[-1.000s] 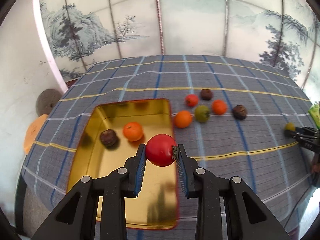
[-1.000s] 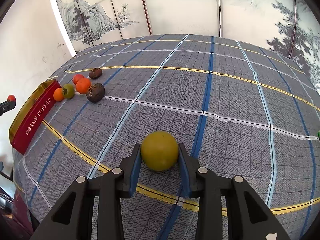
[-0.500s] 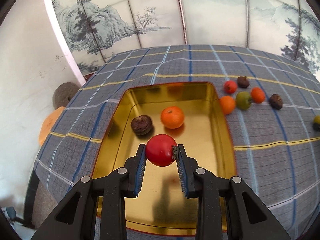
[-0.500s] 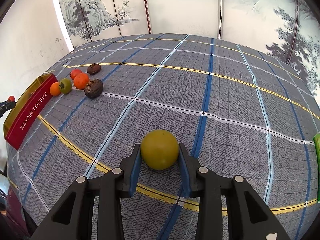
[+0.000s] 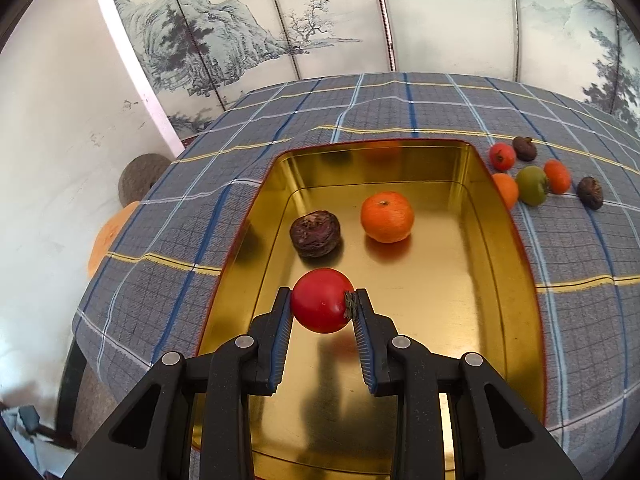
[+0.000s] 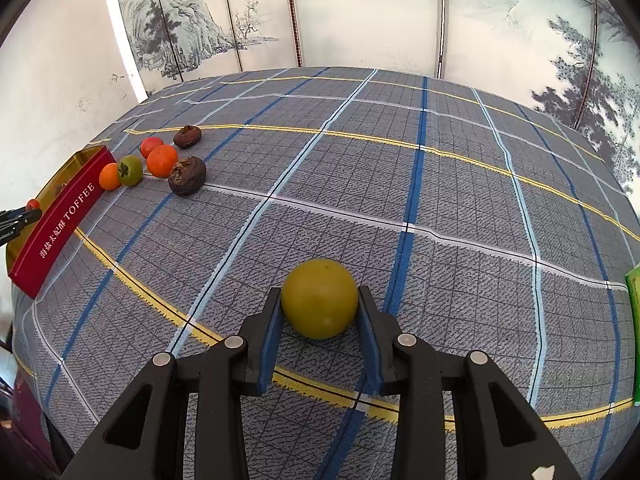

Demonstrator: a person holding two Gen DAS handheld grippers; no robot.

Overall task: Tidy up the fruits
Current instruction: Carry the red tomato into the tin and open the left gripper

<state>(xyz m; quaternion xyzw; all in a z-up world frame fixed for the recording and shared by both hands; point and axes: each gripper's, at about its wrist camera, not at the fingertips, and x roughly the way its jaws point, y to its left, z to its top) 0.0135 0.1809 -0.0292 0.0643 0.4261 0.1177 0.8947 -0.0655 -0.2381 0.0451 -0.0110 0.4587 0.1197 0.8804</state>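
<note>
Round red tomato (image 5: 322, 306) is clamped by the left gripper (image 5: 322, 308) above a gold rectangular tin (image 5: 500, 248), while a round yellow-green fruit (image 6: 319, 298) is gripped by the right gripper (image 6: 319, 304).

fruits in tin (image 5: 472, 240): 2 | fruits beside tin: 5 | gripped fruits: 2 | tins: 1

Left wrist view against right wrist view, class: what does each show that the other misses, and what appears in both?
Only the left wrist view shows the tin's gold inside, holding an orange and a dark brown fruit, with the left hand-held gripper gripping a red fruit above it.

Only the right wrist view shows the right hand-held gripper closed around a yellow-green fruit, the tin's red TOFFEE side and a green object at the right edge.

Both show the six-fruit cluster, plaid cloth and painted screen.
</note>
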